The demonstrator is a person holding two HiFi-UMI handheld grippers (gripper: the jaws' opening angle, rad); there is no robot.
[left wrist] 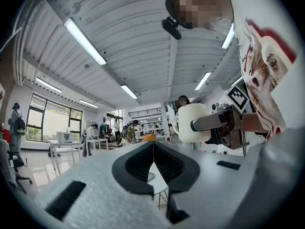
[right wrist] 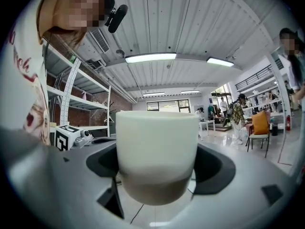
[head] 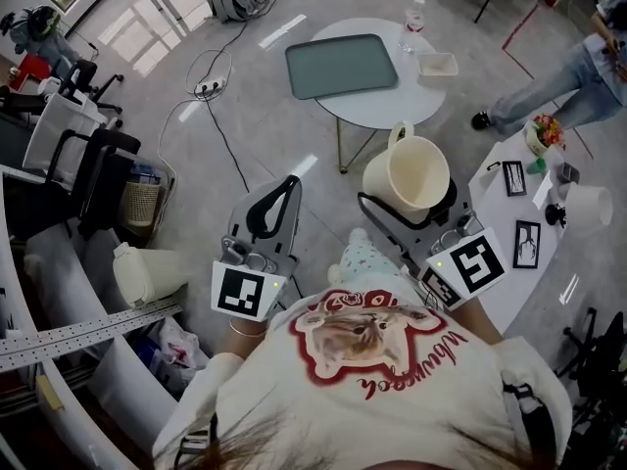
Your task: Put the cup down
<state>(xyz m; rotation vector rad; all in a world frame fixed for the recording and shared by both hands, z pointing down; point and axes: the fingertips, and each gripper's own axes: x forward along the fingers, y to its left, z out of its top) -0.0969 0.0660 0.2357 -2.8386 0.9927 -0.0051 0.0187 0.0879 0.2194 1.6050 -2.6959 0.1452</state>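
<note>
Closest to my head camera is the wearer's white printed shirt [head: 392, 390], and just ahead of it the right tongs [head: 411, 199] are clamped on the sides of the cream cup [head: 407, 174], held in mid-air with only floor [head: 294, 135] beneath; the left tongs [head: 284, 189], well apart to their left, are pressed together on nothing. Easing the jaws here would, I judge, drop the smooth cup to the floor, so it needs a surface first: the round table [head: 382, 106] ahead of the right tongs or the white table [head: 497, 204] just right of them.
</note>
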